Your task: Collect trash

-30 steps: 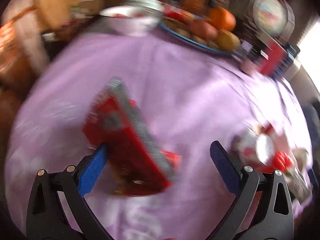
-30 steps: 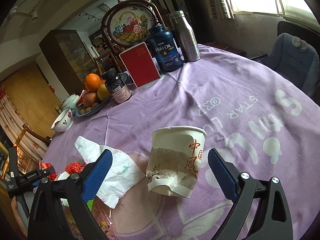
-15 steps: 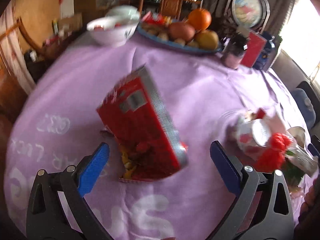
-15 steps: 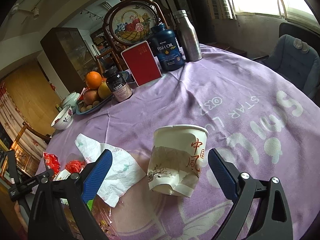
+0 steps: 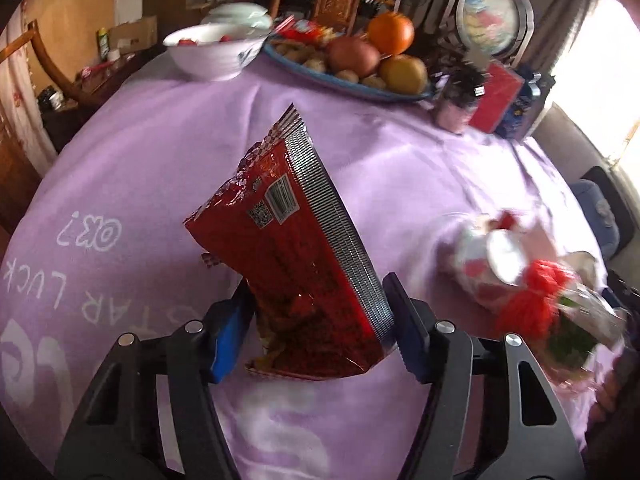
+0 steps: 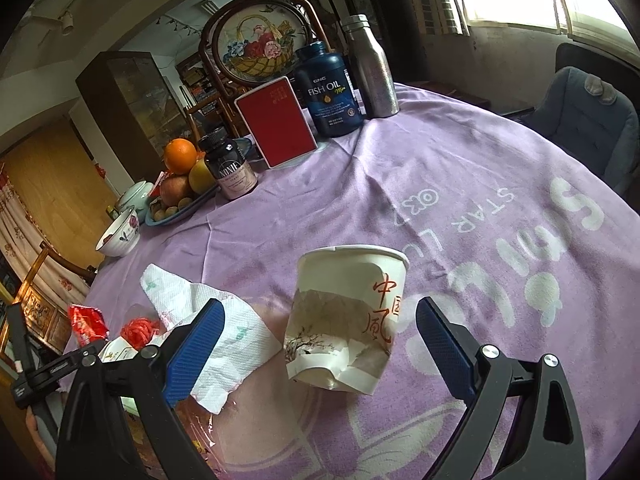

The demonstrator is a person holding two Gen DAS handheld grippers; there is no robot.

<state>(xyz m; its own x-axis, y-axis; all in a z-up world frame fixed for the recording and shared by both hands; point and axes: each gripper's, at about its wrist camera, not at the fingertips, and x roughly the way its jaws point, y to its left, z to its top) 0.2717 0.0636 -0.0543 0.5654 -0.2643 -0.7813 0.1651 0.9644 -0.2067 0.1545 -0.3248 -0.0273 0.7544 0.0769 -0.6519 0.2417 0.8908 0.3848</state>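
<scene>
A: The left gripper [image 5: 318, 322] has just been closing, and now its 2 blue pads [image 5: 226, 338] press on the lower part of the red snack bag [image 5: 296, 256], one from each side. So it holds the bag.

B: Where is the bag exactly?

A: It stands tilted over the purple tablecloth [image 5: 140, 168], with its silver sealed edge on the right side. Its bottom corner is close to the cloth; I cannot tell if it touches. To the right lies a blurred heap of other trash [image 5: 516, 276], white and red, well apart from the bag. At the far edge are a white bowl [image 5: 212, 54] and a fruit plate [image 5: 352, 76].

B: And in the right wrist view?

A: The right gripper [image 6: 316, 354] is wide open and holds nothing. A crumpled paper cup [image 6: 346, 316] stands on the tablecloth [image 6: 460, 184] between its 2 fingers [image 6: 444, 344], but no pad touches it. A white paper towel [image 6: 224, 328] lies just beside the cup, on the left, partly behind the left finger. More to the left is a red mesh ball [image 6: 138, 330], and the snack bag [image 6: 86, 322] shows at the edge, above the other gripper's frame.

B: Anything further back?

A: A fish oil bottle [image 6: 330, 92], a steel bottle [image 6: 374, 70], a red box [image 6: 276, 122] and a dark pill jar [image 6: 232, 168].
</scene>
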